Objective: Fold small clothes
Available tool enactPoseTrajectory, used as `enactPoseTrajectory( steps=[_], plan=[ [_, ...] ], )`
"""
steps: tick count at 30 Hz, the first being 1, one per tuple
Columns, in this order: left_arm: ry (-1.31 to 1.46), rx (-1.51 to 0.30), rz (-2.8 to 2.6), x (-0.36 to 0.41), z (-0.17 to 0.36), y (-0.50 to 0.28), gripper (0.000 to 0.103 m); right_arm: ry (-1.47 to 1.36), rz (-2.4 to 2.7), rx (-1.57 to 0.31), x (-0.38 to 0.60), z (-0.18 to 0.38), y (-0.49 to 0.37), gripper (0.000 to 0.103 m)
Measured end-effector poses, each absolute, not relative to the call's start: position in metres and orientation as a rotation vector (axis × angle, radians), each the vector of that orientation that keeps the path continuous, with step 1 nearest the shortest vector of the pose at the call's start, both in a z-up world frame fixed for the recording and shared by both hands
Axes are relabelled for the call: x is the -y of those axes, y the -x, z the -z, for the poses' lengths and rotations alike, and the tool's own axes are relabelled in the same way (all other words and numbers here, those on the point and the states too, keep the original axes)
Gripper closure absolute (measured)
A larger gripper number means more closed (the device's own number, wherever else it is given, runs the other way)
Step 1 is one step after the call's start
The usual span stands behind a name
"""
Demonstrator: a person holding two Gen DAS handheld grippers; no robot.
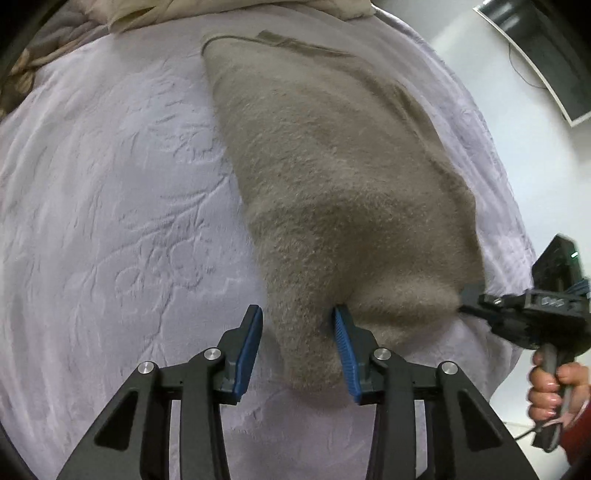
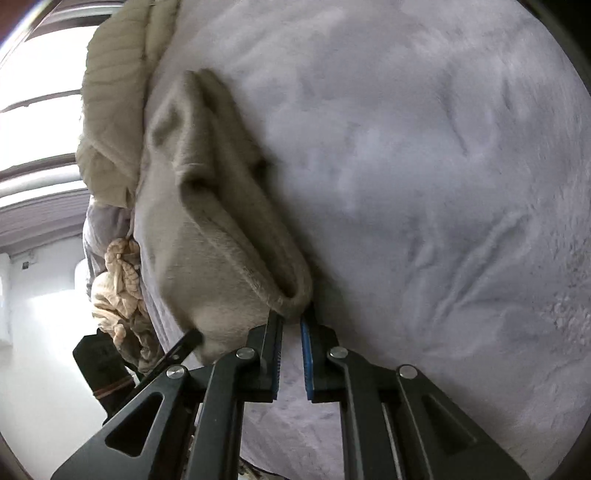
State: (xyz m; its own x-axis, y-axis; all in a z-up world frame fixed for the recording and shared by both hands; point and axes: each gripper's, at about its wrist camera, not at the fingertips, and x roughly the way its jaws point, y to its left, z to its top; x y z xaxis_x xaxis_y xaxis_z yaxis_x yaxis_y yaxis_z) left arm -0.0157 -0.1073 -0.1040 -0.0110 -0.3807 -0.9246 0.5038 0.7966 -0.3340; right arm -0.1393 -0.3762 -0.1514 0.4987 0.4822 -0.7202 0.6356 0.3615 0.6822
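A fuzzy taupe garment [image 1: 332, 166] lies lengthwise on a lavender bedspread [image 1: 110, 184]. Its near corner droops between the blue pads of my left gripper [image 1: 296, 317], which stands open; the right pad touches the cloth. At the right, my right gripper [image 1: 469, 306] pinches the garment's other near corner, and a hand [image 1: 550, 391] holds its handle. In the right wrist view my right gripper [image 2: 291, 321] is shut on a rolled edge of the garment [image 2: 207, 206], which is lifted into folds above the bedspread [image 2: 443, 184].
Cream bedding [image 1: 258, 11] is bunched at the far end of the bed. A ribbed cream cloth [image 2: 114, 92] and a crumpled beige cloth [image 2: 122, 295] lie beyond the garment. A dark screen [image 1: 546, 55] hangs on the white wall past the bed's right edge.
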Motion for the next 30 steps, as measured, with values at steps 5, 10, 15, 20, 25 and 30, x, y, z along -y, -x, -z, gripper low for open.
enactPoseTrajectory(
  steps=[5,10,15,20,25,30],
  plan=[
    [-0.138,-1.384,0.63,0.096,0.087,0.028,0.036,-1.132,0.143,-1.192,0.367,0.13,0.138,0.089],
    [-0.176,-1.371,0.59,0.084,0.074,0.04,0.025,-1.035,0.149,-1.235,0.353,0.11,0.136,0.089],
    [-0.172,-1.385,0.553,0.076,0.062,0.047,0.025,-0.993,0.149,-1.241,0.346,0.095,0.14,0.037],
    [-0.184,-1.353,0.525,0.075,0.051,0.057,0.0,-0.911,0.155,-1.256,0.332,0.078,0.131,0.022],
    [-0.183,-1.371,0.511,0.071,0.045,0.059,0.0,-0.841,0.147,-1.261,0.324,0.066,0.127,0.013],
    [-0.167,-1.379,0.477,0.063,0.046,0.057,0.0,-0.813,0.116,-1.237,0.312,0.059,0.123,0.0]
  ],
)
